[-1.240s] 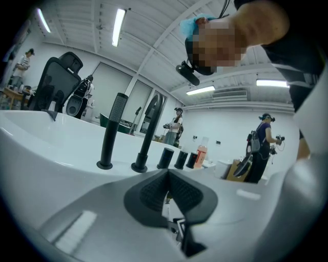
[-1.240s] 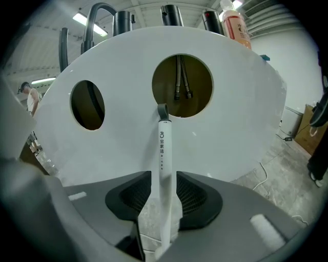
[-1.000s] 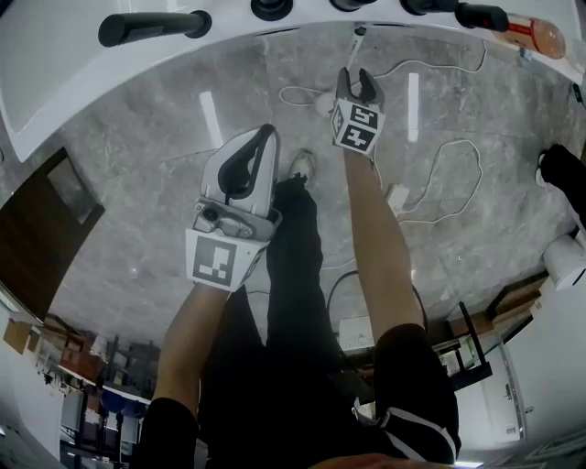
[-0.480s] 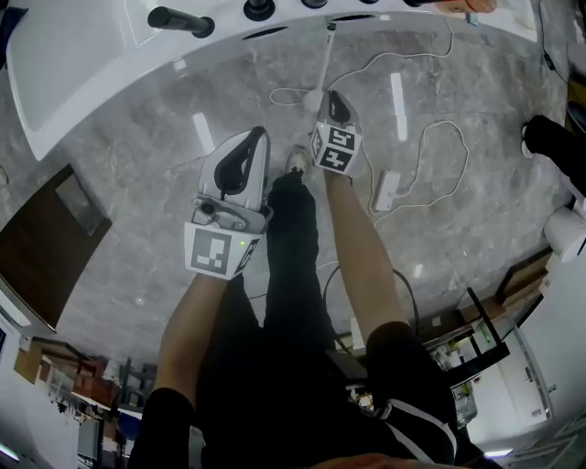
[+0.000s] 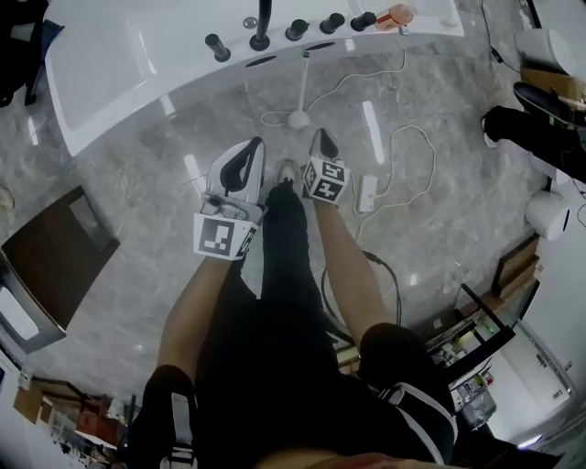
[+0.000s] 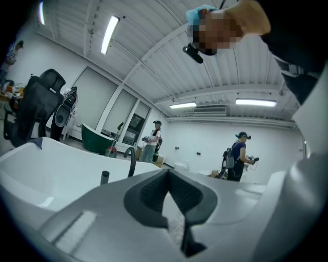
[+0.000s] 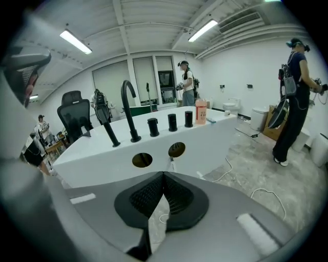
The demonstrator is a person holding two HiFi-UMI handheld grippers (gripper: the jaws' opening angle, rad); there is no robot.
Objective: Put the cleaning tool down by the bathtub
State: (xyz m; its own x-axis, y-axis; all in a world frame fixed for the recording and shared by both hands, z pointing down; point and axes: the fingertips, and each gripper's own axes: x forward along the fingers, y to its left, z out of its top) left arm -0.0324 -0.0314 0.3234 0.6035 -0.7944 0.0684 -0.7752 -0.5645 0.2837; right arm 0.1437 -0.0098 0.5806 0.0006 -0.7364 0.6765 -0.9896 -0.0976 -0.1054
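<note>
The cleaning tool stands by the white bathtub (image 5: pixel 119 64): its round white head (image 5: pixel 298 119) rests on the grey floor and its thin handle (image 5: pixel 305 69) leans up to the tub's side. In the right gripper view the handle (image 7: pixel 171 162) shows against the tub wall (image 7: pixel 102 158). My right gripper (image 5: pixel 323 136) hangs above the floor, apart from the tool; its jaws have just been closing and are shut with nothing between them (image 7: pixel 164 174). My left gripper (image 5: pixel 255 144) is beside it, tips together and empty (image 6: pixel 168 171).
Black taps (image 5: pixel 264 27) and a pink bottle (image 5: pixel 396 16) stand on the tub's rim. White cables (image 5: pixel 403 137) and a power strip (image 5: pixel 367 192) lie on the floor to the right. A dark board (image 5: pixel 55 247) lies at the left. Other people stand in the background (image 7: pixel 294 77).
The right gripper, open at the top of the tool's handle a second ago, has shut and drawn back from it. Both grippers have risen away from the floor and tub.
</note>
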